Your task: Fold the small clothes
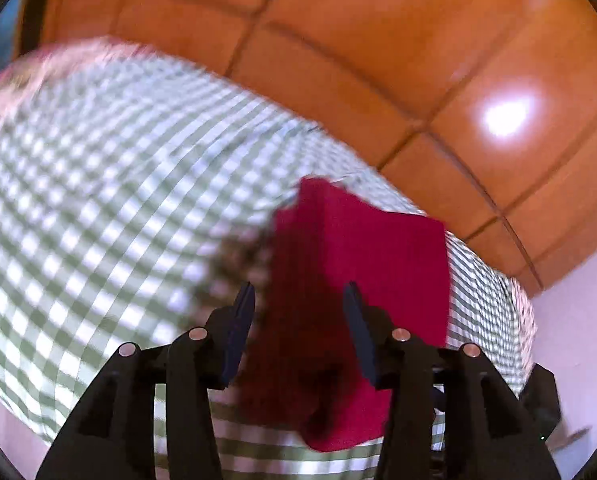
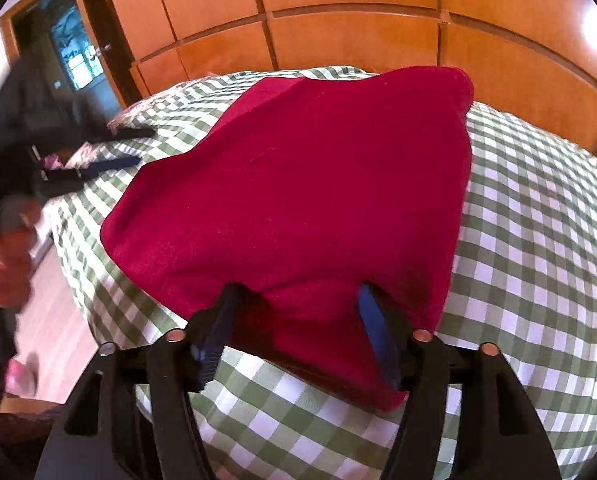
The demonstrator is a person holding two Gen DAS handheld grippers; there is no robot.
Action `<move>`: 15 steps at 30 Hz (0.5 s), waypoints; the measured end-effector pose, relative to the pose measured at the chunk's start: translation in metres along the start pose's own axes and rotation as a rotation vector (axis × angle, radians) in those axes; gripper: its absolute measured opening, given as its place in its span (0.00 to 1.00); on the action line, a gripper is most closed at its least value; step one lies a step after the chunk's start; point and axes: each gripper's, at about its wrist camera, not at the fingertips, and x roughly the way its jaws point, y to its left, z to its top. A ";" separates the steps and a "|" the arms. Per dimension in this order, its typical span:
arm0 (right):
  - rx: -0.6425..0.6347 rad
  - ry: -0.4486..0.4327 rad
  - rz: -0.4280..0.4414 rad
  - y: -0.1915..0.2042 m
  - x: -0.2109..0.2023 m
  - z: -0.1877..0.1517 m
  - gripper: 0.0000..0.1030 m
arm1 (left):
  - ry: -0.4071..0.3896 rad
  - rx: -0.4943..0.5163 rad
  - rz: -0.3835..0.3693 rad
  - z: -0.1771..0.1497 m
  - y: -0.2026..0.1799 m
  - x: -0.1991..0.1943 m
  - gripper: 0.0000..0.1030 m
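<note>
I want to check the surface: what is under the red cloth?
Under the red cloth lies the green checked sheet, showing all around it. What the cloth covers cannot be seen.

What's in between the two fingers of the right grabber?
The red cloth. In the right wrist view its near edge bunches between the right gripper fingers, which stand wide apart, over the green checked sheet.
</note>
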 end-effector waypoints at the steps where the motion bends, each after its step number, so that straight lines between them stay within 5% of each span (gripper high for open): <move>1: -0.019 -0.003 -0.022 0.004 0.001 -0.001 0.64 | -0.011 0.035 0.003 0.001 -0.008 0.000 0.44; 4: -0.063 -0.009 -0.047 0.012 0.000 -0.004 0.65 | -0.017 0.156 0.009 -0.001 -0.043 0.014 0.44; 7: -0.063 0.002 0.025 0.001 -0.013 -0.007 0.65 | 0.027 0.188 0.029 -0.004 -0.047 0.037 0.33; 15: 0.137 -0.093 0.052 -0.072 -0.055 0.023 0.60 | 0.052 0.224 0.073 -0.017 -0.044 0.059 0.32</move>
